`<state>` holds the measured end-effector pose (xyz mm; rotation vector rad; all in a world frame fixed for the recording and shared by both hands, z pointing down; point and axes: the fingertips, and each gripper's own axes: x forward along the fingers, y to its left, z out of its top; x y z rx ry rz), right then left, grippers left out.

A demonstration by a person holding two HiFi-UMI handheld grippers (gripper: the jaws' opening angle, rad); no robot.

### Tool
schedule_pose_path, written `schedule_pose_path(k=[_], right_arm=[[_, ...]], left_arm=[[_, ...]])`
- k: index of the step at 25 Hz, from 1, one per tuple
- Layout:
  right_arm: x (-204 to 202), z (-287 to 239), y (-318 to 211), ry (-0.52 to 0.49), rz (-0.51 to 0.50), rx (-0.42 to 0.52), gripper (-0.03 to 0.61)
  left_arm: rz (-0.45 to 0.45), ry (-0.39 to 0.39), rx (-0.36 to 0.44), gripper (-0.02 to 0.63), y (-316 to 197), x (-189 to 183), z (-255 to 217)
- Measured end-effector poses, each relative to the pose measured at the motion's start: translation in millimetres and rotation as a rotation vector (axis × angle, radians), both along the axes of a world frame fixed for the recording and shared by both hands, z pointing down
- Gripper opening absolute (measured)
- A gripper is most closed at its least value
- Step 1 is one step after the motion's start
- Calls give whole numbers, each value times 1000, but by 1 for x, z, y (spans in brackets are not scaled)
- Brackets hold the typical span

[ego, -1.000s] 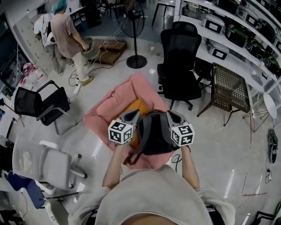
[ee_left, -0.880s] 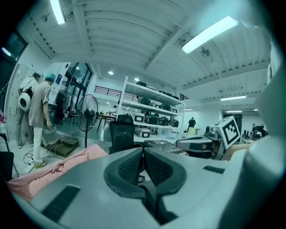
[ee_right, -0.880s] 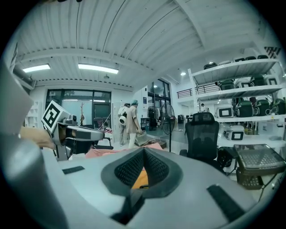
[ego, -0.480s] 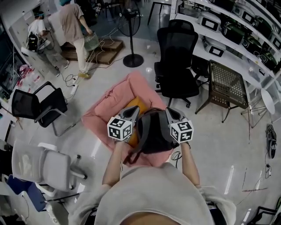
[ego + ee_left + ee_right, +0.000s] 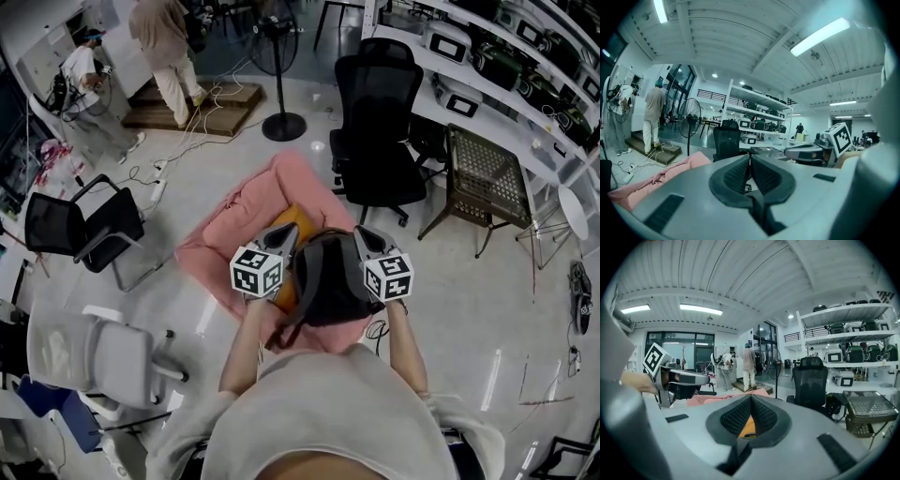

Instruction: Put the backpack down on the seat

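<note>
The left tongs (image 5: 289,232) and the right tongs (image 5: 361,234) are both seen fully closed, with nothing gripped. The dark backpack (image 5: 330,286) is seen between them, over the pink seat (image 5: 281,183); contact with it cannot be judged.

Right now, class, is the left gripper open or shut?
Shut. In the left gripper view, the left gripper has its two ribbed pads meeting at the tips, with nothing visible between them.
</note>
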<state>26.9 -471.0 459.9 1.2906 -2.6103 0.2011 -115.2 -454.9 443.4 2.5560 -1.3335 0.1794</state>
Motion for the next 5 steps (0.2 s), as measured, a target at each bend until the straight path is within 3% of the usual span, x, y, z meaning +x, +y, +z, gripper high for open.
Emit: schedule_pose_path(k=[5], right_arm=[[-3,0,-6,-1,1,-3,-3]], left_arm=[[-1,-4,4,17,-7,-4,-2]])
